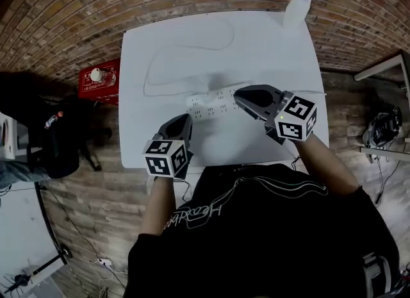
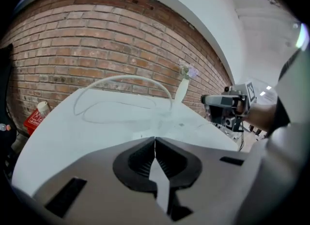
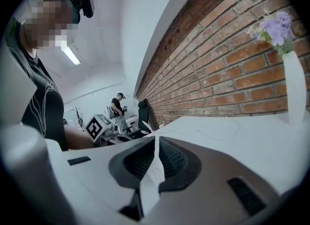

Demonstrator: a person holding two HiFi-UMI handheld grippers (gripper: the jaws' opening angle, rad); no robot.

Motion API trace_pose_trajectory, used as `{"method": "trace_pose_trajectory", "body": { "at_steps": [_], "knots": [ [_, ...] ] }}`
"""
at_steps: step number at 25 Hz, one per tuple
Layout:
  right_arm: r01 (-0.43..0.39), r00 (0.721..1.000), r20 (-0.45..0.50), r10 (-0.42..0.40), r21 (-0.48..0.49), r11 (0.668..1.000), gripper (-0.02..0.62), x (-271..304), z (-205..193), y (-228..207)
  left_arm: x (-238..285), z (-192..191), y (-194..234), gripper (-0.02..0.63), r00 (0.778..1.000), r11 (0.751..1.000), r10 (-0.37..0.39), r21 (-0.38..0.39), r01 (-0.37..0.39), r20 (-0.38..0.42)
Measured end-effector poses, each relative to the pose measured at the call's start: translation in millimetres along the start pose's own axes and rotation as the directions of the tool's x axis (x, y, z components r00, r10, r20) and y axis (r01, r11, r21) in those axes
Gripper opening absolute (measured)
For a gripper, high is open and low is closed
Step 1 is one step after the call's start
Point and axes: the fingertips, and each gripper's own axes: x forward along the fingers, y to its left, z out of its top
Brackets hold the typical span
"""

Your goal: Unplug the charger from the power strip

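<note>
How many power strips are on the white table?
1. The power strip lies midway on the table, just ahead of the left gripper, right end by the right gripper. Grippers cover part of the table, so another could be hidden.

White table (image 1: 269,53) against brick wall (image 1: 77,15), wood plank floor (image 1: 96,207) below

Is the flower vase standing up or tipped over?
Standing up. The white vase stands straight on the table, flowers on top.
</note>
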Motion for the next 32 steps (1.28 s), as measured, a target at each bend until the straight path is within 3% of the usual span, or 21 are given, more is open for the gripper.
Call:
{"method": "trace_pose_trajectory", "body": {
  "at_steps": [9, 13, 17, 22, 27, 29, 32],
  "knots": [
    [-0.007, 0.999, -0.034, 0.008, 0.020, 1.000, 0.012, 30, -17, -25, 40, -14, 14, 0.005, 0.998, 1.000, -0.015, -0.020, 0.014, -0.054],
    [-0.050, 0.998, -0.046, 0.050, -0.015, 0.999, 0.130, 42, -19, -23, 44, -18, 21, 0.005, 0.998, 1.000, -0.003, -0.019, 0.001, -0.068],
    [-0.118, 0.989, -0.099, 0.108, -0.104, 0.988, 0.190, 55, -24, -15, 45, -18, 20, 0.003, 0.998, 1.000, -0.001, 0.021, 0.002, -0.058],
    [-0.206, 0.968, -0.194, 0.159, -0.256, 0.944, 0.224, 75, -32, -10, 47, -19, 19, 0.003, 0.997, 1.000, -0.022, 0.019, 0.023, -0.072],
    [-0.289, 0.940, -0.289, 0.183, -0.384, 0.877, 0.247, 96, -40, -11, 46, -16, 20, 0.003, 0.997, 0.998, -0.041, 0.033, 0.044, -0.067],
    [-0.321, 0.925, -0.330, 0.191, -0.405, 0.856, 0.247, 100, -46, -15, 48, -16, 19, 0.003, 0.996, 0.998, -0.051, 0.025, 0.053, -0.073],
    [-0.342, 0.919, -0.331, 0.215, -0.395, 0.853, 0.247, 108, -49, -17, 49, -17, 20, 0.003, 0.992, 0.997, -0.065, 0.029, 0.068, -0.110]
  ]
}}
